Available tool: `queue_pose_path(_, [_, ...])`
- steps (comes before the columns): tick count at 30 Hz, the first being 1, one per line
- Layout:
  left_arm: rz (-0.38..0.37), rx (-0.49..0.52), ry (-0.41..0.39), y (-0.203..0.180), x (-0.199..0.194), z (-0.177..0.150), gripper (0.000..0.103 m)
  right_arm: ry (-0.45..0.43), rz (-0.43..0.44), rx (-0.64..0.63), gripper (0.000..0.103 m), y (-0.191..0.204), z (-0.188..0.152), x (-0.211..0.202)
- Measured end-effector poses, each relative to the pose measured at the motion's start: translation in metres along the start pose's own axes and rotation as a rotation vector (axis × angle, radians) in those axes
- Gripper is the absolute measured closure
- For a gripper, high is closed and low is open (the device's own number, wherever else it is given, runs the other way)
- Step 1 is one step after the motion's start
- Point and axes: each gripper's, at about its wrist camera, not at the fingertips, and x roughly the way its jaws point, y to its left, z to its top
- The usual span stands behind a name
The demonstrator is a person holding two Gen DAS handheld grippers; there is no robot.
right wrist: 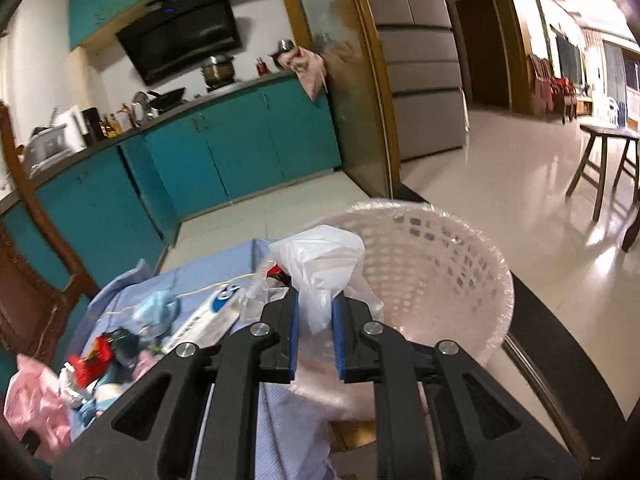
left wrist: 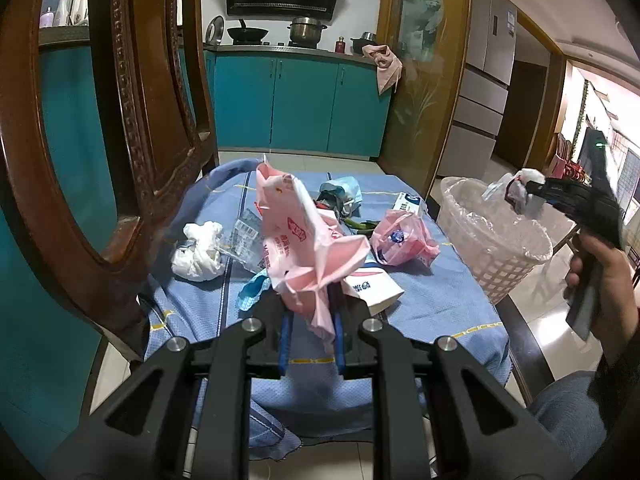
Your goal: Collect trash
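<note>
Carved brown wooden chair back (left wrist: 132, 128) crowds the left; crumpled white tissue wad (left wrist: 199, 256) lies on the blue tablecloth (left wrist: 440, 300). Left gripper (left wrist: 310, 312) jaws narrow, pinching a pink printed plastic bag (left wrist: 304, 240) that hides the white carton (left wrist: 372, 290) behind. Right gripper (right wrist: 315, 320) jaws narrow on a clear crumpled plastic bag (right wrist: 320, 264) over the pink lattice plastic wastebasket (right wrist: 460, 264); bag contents blurred.

Pink bag (left wrist: 312, 248), white basket (left wrist: 496, 256)

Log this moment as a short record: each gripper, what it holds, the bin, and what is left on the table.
left gripper: shut on pink bag
right gripper: shut on clear bag, at the basket's near rim
basket: white, lined with plastic, at the table edge
blue cloth: covers the table
left on cloth: white wad, small pink bag, white box
</note>
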Motion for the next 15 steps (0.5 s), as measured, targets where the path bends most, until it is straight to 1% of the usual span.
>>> queue_pose_path(1, [0.000, -0.001, 0.000, 0.000, 0.000, 0.000, 0.086, 0.016, -0.012, 0.003, 0.085, -0.002, 0.000, 0.009])
queue_pose_path(3, [0.002, -0.002, -0.001, 0.000, 0.000, 0.000, 0.086, 0.046, -0.026, 0.013, 0.064, -0.006, -0.002, 0.019])
queue_pose_path(4, [0.003, -0.003, 0.000, 0.000, 0.001, 0.000, 0.086, 0.055, -0.022, 0.022, 0.049, -0.008, -0.003, 0.018])
queue_pose_path(5, [0.002, -0.004, 0.000, 0.000, 0.001, 0.000, 0.086, 0.043, -0.014, 0.025, 0.042, -0.007, -0.004, 0.013])
queue_pose_path(6, [0.003, -0.003, -0.001, 0.000, 0.001, 0.000, 0.086, 0.017, -0.010, 0.015, 0.038, -0.004, -0.005, 0.005])
queue_pose_path(7, [0.003, -0.001, -0.003, -0.001, 0.000, 0.000, 0.086, 0.000, -0.012, 0.005, 0.027, -0.001, -0.005, 0.000])
queue_pose_path(8, [0.003, -0.001, -0.004, -0.001, 0.000, 0.000, 0.086, -0.021, -0.010, -0.008, 0.024, 0.002, -0.007, -0.010])
queue_pose_path(10, [0.002, 0.000, -0.005, -0.002, 0.000, 0.000, 0.085, -0.032, 0.023, -0.021, 0.024, 0.011, -0.014, -0.026])
queue_pose_path(13, [0.004, -0.003, -0.002, -0.001, 0.000, -0.001, 0.085, -0.014, 0.080, -0.041, 0.023, 0.026, -0.025, -0.042])
queue_pose_path(15, [0.004, -0.004, -0.001, -0.001, 0.000, -0.001, 0.085, 0.003, 0.118, -0.087, 0.021, 0.042, -0.037, -0.053])
